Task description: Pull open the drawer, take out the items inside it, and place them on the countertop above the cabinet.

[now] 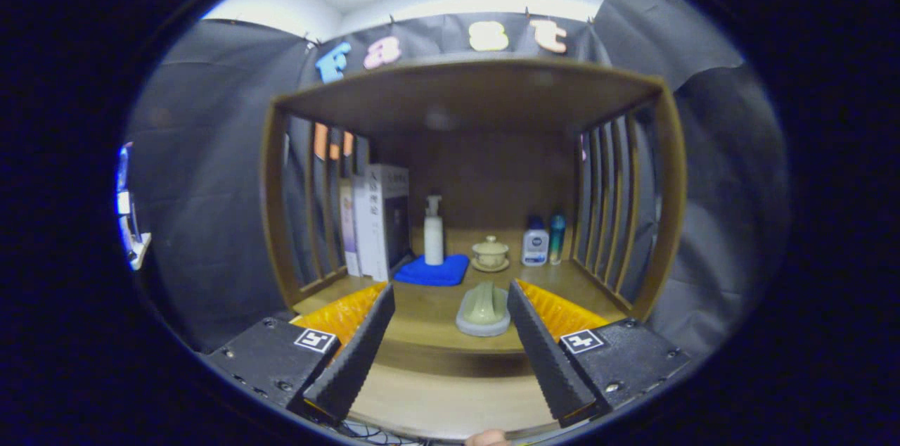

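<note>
My gripper (450,289) is open, its ridged black fingers (357,351) spread wide over the front of the wooden countertop (425,316). A pale green item on a grey oval base (484,310) lies on the countertop between the fingertips, closer to the right one; neither finger touches it. Below the countertop's dark front edge, a lighter wooden surface (436,397) shows between the fingers; I cannot tell whether it belongs to the drawer.
Further back on the countertop stand upright books (376,221), a white pump bottle (434,231) on a blue cloth (432,270), a lidded cup on a saucer (490,253) and two small bottles (543,240). Slatted wooden sides (608,200) and a top board enclose the space.
</note>
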Demonstrator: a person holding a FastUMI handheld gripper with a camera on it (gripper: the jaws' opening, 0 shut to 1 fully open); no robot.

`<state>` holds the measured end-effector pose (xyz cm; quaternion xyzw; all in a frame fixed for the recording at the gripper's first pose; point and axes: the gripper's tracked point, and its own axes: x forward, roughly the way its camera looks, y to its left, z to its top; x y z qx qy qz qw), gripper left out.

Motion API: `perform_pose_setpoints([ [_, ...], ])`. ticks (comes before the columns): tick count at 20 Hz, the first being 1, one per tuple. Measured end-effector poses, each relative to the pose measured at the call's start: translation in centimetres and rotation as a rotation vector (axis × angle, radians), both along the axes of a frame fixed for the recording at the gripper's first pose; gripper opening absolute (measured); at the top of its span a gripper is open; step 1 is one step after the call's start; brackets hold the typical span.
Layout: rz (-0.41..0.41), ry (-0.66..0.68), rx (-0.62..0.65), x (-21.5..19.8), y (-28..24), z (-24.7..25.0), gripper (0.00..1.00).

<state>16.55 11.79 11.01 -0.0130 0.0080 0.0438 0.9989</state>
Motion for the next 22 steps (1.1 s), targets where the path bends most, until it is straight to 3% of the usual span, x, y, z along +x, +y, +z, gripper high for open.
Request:
perform_pose_setpoints([
  [4, -0.044, -0.022, -0.089, -6.8, -0.3, -4.5, 1.00],
  [8, -0.065, -0.063, -0.083, -9.5, 0.3, -7.5, 1.00],
  [12, -0.137, -0.033, -0.028, -9.4, -0.9, -11.3, 1.00],
  [22, -0.143, 0.111, -0.012, -7.9, -0.4, -18.9, 1.00],
])
